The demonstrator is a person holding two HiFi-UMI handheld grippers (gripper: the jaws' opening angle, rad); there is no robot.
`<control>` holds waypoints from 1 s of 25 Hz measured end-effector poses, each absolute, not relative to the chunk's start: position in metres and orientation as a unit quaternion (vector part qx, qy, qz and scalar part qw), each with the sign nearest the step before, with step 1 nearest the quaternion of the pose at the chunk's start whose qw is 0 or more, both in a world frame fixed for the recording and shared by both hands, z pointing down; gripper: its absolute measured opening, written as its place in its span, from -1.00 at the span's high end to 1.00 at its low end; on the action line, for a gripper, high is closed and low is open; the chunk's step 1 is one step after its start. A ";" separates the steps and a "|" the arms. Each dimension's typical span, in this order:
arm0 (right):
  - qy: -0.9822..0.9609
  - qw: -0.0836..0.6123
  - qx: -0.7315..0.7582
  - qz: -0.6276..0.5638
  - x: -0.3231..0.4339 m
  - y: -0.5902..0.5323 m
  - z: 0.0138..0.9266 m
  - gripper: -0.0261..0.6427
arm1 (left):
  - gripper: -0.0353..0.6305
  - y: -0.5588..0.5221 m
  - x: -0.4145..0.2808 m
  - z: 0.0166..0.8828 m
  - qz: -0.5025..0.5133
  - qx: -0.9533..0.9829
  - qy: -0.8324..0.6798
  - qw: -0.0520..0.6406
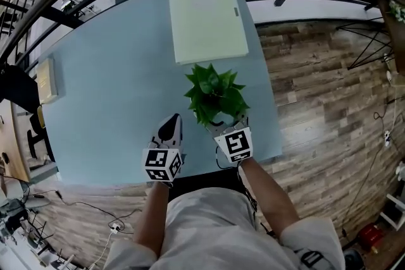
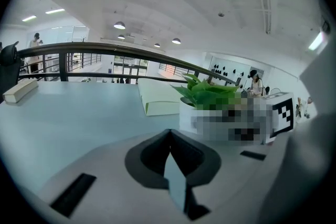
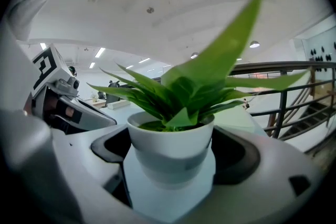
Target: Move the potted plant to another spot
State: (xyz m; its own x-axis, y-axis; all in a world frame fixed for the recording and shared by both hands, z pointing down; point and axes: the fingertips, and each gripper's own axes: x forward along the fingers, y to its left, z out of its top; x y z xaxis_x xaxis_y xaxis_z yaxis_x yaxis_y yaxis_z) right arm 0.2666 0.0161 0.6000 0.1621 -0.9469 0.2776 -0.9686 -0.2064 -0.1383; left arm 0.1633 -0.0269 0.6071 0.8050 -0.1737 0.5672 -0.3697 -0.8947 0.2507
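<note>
Left tongs [image 2: 169,135]: pressed together, the dark tips meeting with nothing between them; held low over the near part of the surface [image 1: 114,85].
Right tongs [image 3: 172,153]: closed on the white pot, one dark pad against each side of it just under the rim.
Potted plant [image 3: 176,118]: upright between the right tongs, green leaves fanning up and out. In the head view it is near the front right corner of the surface; whether its base rests there or is just clear, I cannot tell.
The two tongs: side by side and close, the left one just to the left of the pot; each carries a cube with square markers, and a bare forearm leads back from each.
Pale green board [image 1: 207,19]: lies flat at the far end of the surface, beyond the plant and apart from it.
Small beige box [image 1: 47,79]: sits at the far left edge of the surface, well apart from the plant.
Surface: light blue and smooth.
Surroundings: wood-plank floor [image 1: 323,104] to the right, a dark railing [image 2: 105,50] behind the surface.
</note>
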 end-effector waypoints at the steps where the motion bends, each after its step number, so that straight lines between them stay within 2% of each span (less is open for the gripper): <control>1: -0.629 0.035 0.762 0.149 0.267 0.019 0.596 -0.52 | 0.86 -0.025 0.165 0.603 0.273 0.935 -0.146 0.176; 25: -0.647 -0.004 0.762 0.021 0.293 0.079 0.432 -0.51 | 0.86 0.018 0.188 0.467 0.156 0.969 -0.149 0.119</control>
State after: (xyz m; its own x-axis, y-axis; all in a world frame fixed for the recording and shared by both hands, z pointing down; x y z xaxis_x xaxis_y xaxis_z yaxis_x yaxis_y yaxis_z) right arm 0.2934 0.0786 0.4317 0.1610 -0.9866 0.0263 -0.9862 -0.1619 -0.0339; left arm 0.1878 0.0177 0.4672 0.9068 -0.2516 0.3381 -0.3257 -0.9275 0.1833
